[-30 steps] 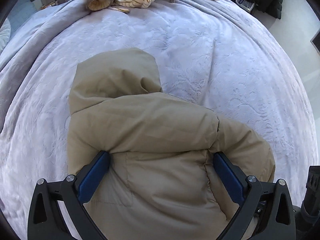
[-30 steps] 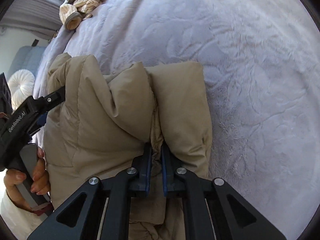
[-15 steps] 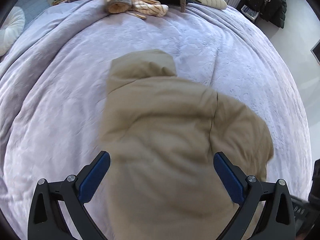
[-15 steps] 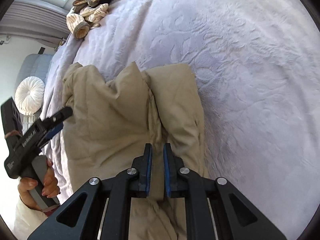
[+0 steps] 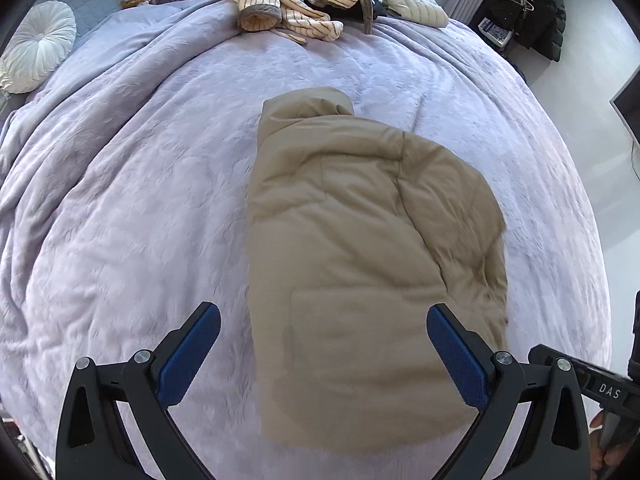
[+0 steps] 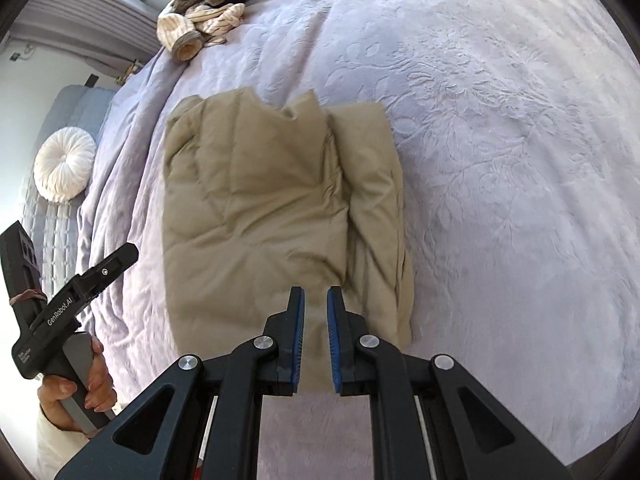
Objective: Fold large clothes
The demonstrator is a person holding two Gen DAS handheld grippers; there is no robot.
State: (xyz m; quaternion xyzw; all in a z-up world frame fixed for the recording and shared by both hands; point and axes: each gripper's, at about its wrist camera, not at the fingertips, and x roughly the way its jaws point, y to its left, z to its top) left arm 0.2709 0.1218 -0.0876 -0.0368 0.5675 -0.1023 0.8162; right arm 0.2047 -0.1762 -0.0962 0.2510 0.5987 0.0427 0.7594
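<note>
A tan padded jacket (image 5: 360,264) lies folded into a compact block on the lavender bedspread (image 5: 120,200). It also shows in the right wrist view (image 6: 272,208). My left gripper (image 5: 324,344) is wide open and empty, held above the jacket's near end. My right gripper (image 6: 316,312) has its jaws slightly apart, empty, just above the jacket's near edge. The left gripper also shows at the left of the right wrist view (image 6: 108,268), held by a hand.
A heap of striped cream clothes (image 5: 292,4) and a white quilted item (image 5: 416,8) lie at the bed's far edge. A round white cushion (image 5: 36,52) sits at the far left. A dark coat (image 5: 536,4) hangs at the right wall.
The right gripper let go of the jacket's fold and opened slightly. Both grippers pulled back from the jacket, which now lies flat and folded with the hood tucked.
</note>
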